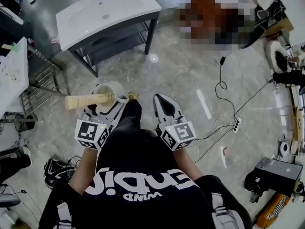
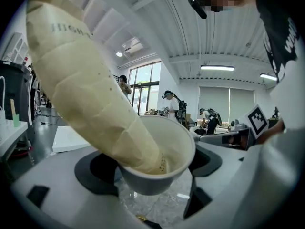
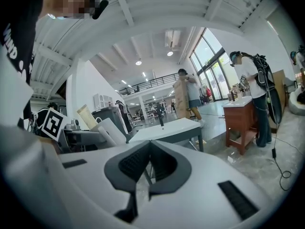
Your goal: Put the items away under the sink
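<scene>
My left gripper [image 1: 108, 104] is shut on a white cup [image 1: 108, 95] that holds a long beige tube [image 1: 88, 100] sticking out to the left. In the left gripper view the cup [image 2: 159, 161] sits between the jaws with the tube [image 2: 90, 94] leaning up and left. My right gripper [image 1: 164, 108] is shut with nothing in it; its jaws [image 3: 148, 168] meet. The white sink [image 1: 106, 11] stands ahead on a dark frame with a lower shelf [image 1: 116, 43]; in the right gripper view the sink [image 3: 167, 130] is some way off.
A metal rack [image 1: 40, 82] stands left of the sink. Cables and a power strip [image 1: 236, 124] run over the marble floor at the right. Black shoes [image 1: 56, 168] lie at the lower left. A wooden vanity [image 3: 243, 120] with a person beside it stands at the right.
</scene>
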`<state>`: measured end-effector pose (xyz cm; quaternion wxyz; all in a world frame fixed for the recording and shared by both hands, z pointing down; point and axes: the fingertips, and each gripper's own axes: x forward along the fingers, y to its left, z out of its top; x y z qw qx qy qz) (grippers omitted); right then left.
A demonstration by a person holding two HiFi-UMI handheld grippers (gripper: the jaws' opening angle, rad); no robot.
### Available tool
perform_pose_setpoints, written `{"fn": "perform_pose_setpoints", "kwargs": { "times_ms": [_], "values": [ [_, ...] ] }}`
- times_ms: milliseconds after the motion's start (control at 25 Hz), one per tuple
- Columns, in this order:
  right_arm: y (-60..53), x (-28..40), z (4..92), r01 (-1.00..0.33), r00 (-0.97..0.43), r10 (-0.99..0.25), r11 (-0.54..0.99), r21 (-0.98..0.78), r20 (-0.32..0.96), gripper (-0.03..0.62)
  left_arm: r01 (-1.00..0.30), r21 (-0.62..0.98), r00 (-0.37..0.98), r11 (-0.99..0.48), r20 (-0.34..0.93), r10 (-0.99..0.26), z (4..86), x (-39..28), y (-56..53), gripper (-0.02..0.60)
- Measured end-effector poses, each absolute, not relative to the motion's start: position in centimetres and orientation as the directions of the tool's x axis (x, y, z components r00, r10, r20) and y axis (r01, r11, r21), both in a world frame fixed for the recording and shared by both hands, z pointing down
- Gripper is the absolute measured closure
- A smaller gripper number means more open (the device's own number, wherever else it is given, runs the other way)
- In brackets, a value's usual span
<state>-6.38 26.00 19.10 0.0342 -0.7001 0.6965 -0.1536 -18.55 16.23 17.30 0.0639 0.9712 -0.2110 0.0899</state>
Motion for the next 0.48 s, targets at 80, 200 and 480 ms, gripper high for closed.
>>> {"fn": "perform_pose_setpoints", "kwargs": {
  "times_ms": [80, 200, 480],
  "values": [
    [24.6, -5.3, 19.1, -0.966, -0.024, -0.985, -0.02, -0.256, 0.169, 0.576, -0.419, 0.084, 0.896, -0.904, 0.2, -0.397, 17.3, -17.2, 15.0, 0.129],
    [22.1, -3.9, 19.1, -0.969, -0.04, -0.984, -0.004, -0.246, 0.173, 0.576, -0.412, 0.086, 0.898, -0.907, 0.205, -0.388, 17.8, -15.2, 12.9, 0.129],
    [14.9, -0.1, 18.7, -0.972, -0.085, -0.98, 0.041, -0.232, 0.181, 0.576, -0.405, 0.086, 0.901, -0.91, 0.208, -0.381, 17.9, -10.3, 6.5, 0.129]
  ]
}}
